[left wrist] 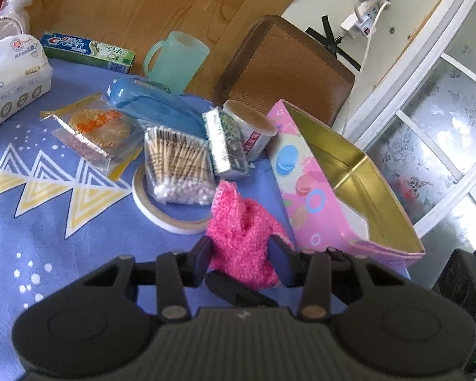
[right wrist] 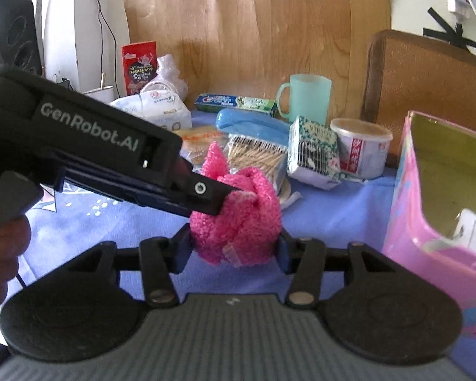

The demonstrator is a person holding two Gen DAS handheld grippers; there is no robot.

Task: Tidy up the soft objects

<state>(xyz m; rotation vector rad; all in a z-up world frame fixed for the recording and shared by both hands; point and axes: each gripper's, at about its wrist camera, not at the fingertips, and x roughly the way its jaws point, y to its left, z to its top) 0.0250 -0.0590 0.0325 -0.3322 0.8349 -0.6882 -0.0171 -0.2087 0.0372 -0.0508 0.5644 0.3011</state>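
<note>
Fingers (right wrist: 187,247), both pairs, clamp fuzzy pink sock (right wrist: 238,219) | beside glossy pink box (left wrist: 349,203), gold-lined, rectangular

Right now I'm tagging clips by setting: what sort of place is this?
Probably a home: a clothed table with a toothpaste box and mug, and a frosted window beside.

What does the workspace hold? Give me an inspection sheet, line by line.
Surface: blue patterned tablecloth.
Job's things: fuzzy pink cloth bundle; open pink tin box with gold inside beside it.
Clutter: bagged cotton swabs, blue brush, green plastic mug, toothpaste box, tissue pack.
Grippers: left gripper and right gripper both shut on the bundle.
Cables: white power strip on wall.
Surroundings: brown chair, wooden panel.
</note>
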